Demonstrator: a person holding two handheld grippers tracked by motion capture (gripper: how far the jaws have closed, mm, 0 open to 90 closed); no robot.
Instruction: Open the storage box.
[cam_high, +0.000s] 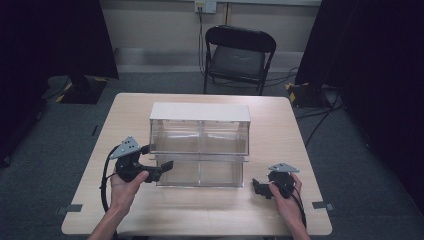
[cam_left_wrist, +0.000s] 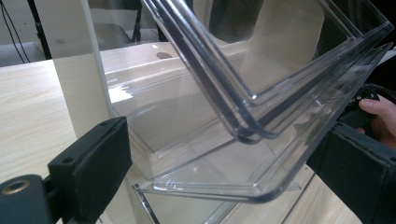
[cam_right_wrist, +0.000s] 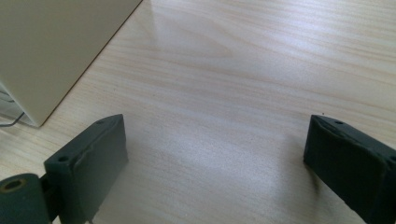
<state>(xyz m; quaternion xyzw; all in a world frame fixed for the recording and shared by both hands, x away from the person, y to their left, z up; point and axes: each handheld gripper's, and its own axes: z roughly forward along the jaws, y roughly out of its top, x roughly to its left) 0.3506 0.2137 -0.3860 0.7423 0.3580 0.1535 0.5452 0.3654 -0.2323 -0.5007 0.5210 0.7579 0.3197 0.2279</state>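
Observation:
A clear plastic drawer cabinet (cam_high: 200, 132) with a white top stands in the middle of the wooden table (cam_high: 280, 125). Its lower drawers (cam_high: 205, 174) are pulled out toward me. My left gripper (cam_high: 159, 156) is open at the front left corner of the left lower drawer. In the left gripper view the left gripper (cam_left_wrist: 224, 172) has its jaws wide apart, with the clear drawer's rounded front corner (cam_left_wrist: 261, 186) between them. To the right of the cabinet, my right gripper (cam_high: 257, 188) rests low over the table. It is open (cam_right_wrist: 215, 158), with bare wood between its jaws.
The cabinet's cream side wall (cam_right_wrist: 51, 46) shows at the upper left of the right gripper view. A black folding chair (cam_high: 237, 55) stands beyond the table's far edge. Dark curtains and floor cables flank the table. Bare tabletop lies in front of the cabinet.

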